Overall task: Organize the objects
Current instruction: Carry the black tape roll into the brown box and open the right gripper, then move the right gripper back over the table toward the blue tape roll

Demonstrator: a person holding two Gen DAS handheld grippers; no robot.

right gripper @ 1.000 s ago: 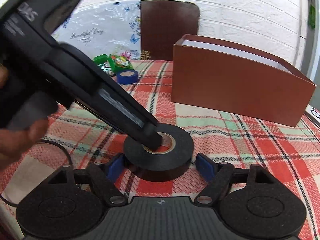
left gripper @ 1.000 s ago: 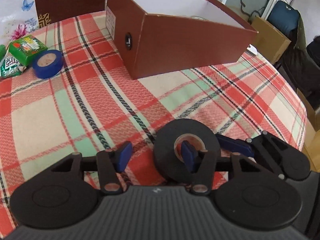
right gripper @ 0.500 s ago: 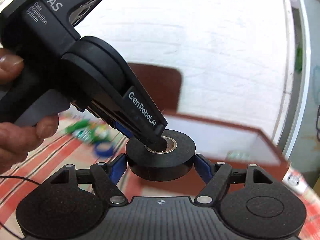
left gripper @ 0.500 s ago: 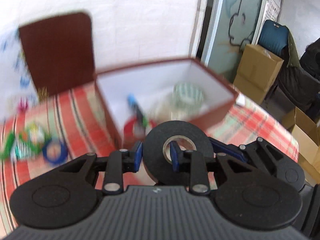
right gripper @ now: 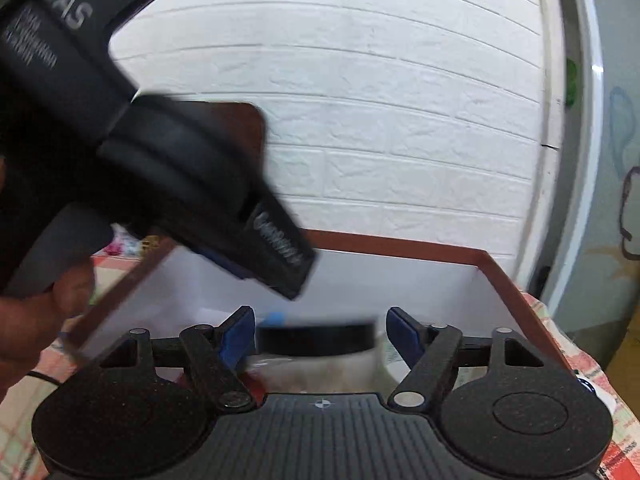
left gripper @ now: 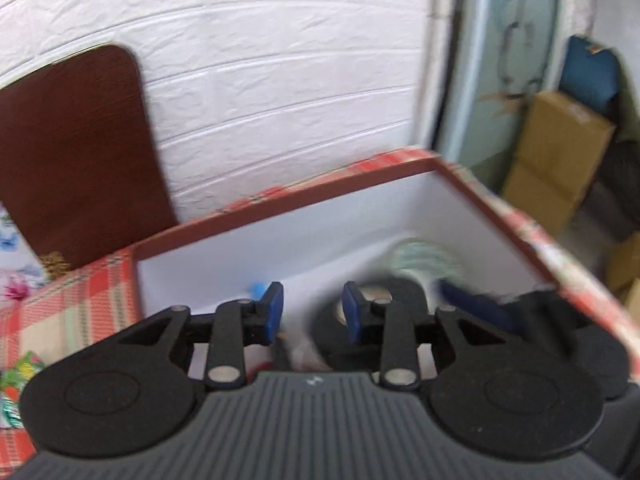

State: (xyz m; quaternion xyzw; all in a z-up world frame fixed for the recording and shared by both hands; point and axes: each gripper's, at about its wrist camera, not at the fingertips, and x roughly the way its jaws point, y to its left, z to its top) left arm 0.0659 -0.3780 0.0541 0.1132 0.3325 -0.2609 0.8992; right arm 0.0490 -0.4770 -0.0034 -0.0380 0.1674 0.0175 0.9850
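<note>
The black tape roll is blurred, inside the open brown box, just right of my left gripper's right finger. My left gripper is open over the box and holds nothing. In the right wrist view the roll lies between the spread fingers of my right gripper, which is open and does not touch it. The left gripper's body hangs above the box at upper left.
The box holds a pale green tape roll and other small items. A brown chair back stands behind the plaid table. Green packets lie at the left. Cardboard boxes stand at the right.
Both grippers moved forward over the box. My left gripper opened and let go of the black tape roll, which has dropped into the box.
</note>
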